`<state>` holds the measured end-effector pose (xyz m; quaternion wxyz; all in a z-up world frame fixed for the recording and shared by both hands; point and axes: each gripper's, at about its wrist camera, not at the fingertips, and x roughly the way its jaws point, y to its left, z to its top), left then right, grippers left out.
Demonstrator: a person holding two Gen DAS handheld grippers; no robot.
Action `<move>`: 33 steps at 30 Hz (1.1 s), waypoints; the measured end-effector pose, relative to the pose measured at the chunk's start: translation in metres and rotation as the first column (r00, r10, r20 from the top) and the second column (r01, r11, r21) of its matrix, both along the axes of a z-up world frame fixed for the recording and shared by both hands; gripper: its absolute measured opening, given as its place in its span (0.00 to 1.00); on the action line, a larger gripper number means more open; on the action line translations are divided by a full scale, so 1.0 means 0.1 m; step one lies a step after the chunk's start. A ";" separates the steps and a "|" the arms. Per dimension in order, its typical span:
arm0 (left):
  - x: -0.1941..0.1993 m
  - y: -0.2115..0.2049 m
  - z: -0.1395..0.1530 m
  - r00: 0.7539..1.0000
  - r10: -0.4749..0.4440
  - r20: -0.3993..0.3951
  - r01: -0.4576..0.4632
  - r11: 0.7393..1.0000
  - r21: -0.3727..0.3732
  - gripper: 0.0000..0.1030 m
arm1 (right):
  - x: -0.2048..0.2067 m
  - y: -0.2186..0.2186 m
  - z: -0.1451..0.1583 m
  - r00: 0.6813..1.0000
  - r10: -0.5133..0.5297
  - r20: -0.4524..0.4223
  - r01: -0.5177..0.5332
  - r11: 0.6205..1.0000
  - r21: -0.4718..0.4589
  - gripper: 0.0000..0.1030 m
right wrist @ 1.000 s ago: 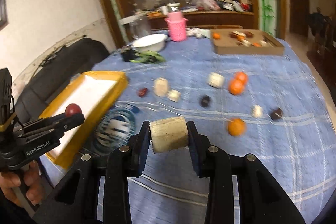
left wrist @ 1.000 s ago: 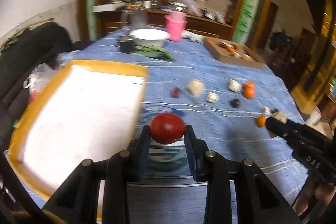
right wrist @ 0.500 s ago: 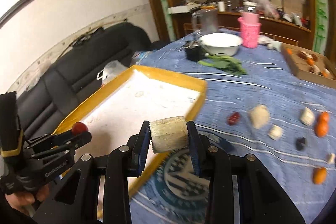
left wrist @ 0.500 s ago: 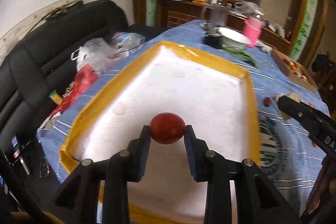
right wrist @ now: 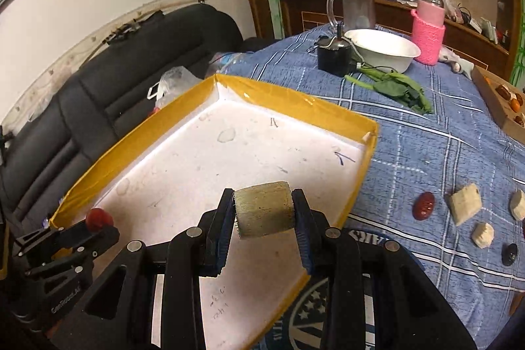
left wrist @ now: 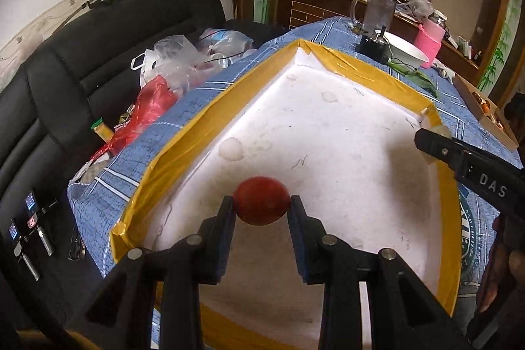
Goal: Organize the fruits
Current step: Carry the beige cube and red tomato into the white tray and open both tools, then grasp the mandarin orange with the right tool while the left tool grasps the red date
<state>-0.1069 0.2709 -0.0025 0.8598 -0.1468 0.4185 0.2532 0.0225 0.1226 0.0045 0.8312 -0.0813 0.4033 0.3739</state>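
Left wrist view: we have a round red fruit (left wrist: 262, 205) clamped between the left gripper (left wrist: 262, 212) jaws, held above the white floor of the yellow-rimmed tray (left wrist: 183, 150). In the right wrist view, the right gripper (right wrist: 264, 212) jaws are closed on a pale cut cylinder of fruit (right wrist: 264, 213) over the tray's near right side. More fruit pieces (right wrist: 464, 208) lie on the blue checked tablecloth (right wrist: 426, 153) covering the table. We judge this the delivery step; next we should lower each piece onto the tray and part the jaws.
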 end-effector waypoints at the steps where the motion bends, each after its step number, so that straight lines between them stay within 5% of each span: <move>1: 0.01 0.01 -0.01 1.000 0.000 -0.005 0.000 1.000 0.003 0.34 | 0.00 0.03 -0.02 1.000 0.006 -0.004 -0.006 1.000 -0.012 0.32; 4: 0.02 0.01 -0.02 1.000 0.007 -0.024 -0.006 1.000 0.011 0.35 | 0.02 0.08 -0.07 1.000 0.007 -0.007 -0.008 0.999 -0.045 0.33; 6: 0.02 0.00 -0.03 1.000 0.008 -0.030 -0.008 1.000 0.016 0.40 | 0.04 0.10 -0.11 1.000 0.005 -0.023 -0.007 0.998 -0.063 0.47; 8: 0.01 -0.03 0.00 0.999 0.010 -0.038 -0.008 0.999 0.040 0.77 | 0.04 0.07 -0.10 1.000 -0.001 -0.018 0.000 0.998 -0.060 0.50; 10: -0.02 -0.04 0.04 0.999 0.029 -0.023 -0.028 0.998 0.059 0.88 | 0.04 0.00 -0.05 1.000 -0.007 -0.022 0.006 0.999 -0.038 0.54; 16: -0.12 -0.05 0.18 0.997 0.068 0.045 -0.069 0.998 0.006 0.88 | 0.00 -0.42 0.30 0.998 -0.057 0.012 0.056 0.995 0.083 0.65; 22: -0.08 -0.39 0.44 0.984 0.007 0.178 -0.006 1.000 -0.009 0.89 | -0.13 -1.48 0.62 0.973 -0.212 0.095 0.191 0.962 0.194 0.74; 27: 0.23 -0.99 0.52 0.962 -0.185 0.201 0.180 0.983 0.044 0.91 | -0.17 -2.45 0.41 0.921 -0.371 0.115 0.355 0.924 0.143 0.75; 33: 0.80 -1.72 0.37 0.911 -0.392 0.126 0.383 0.919 0.092 0.91 | 0.08 -3.16 -0.12 0.864 -0.504 -0.013 0.504 0.864 0.001 0.68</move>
